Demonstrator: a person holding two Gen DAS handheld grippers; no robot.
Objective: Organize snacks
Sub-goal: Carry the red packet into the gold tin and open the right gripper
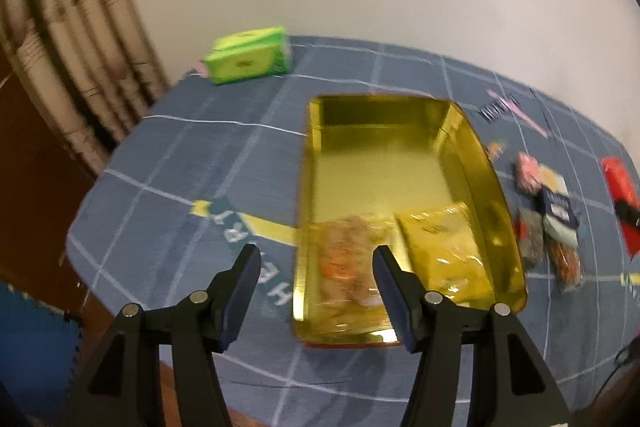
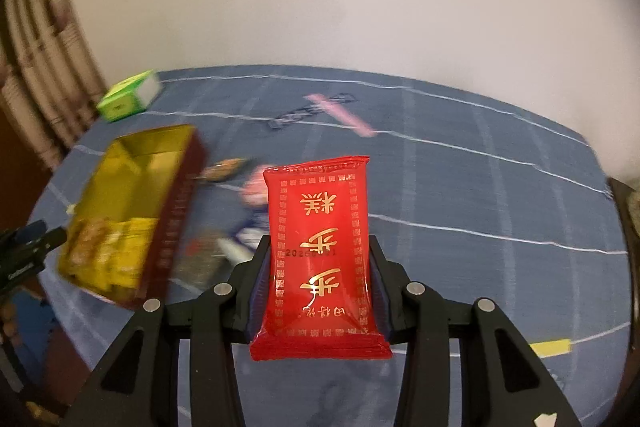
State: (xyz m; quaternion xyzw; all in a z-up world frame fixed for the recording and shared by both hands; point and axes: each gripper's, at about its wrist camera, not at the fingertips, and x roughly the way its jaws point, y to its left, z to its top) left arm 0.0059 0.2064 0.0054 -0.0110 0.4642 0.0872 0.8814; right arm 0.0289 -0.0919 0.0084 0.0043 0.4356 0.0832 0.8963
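A gold tin box lies open on the blue checked cloth, with a clear snack packet and a yellow packet at its near end. My left gripper is open and empty, above the box's near left edge. My right gripper is shut on a red snack packet with gold characters, held above the cloth to the right of the box. The red packet also shows at the right edge of the left wrist view. Several loose snack packets lie right of the box.
A green tissue pack lies at the far left corner of the table, near a curtain. A pink strip is printed or lying on the cloth farther back. A white wall stands behind. The left gripper's tip shows at the left of the right wrist view.
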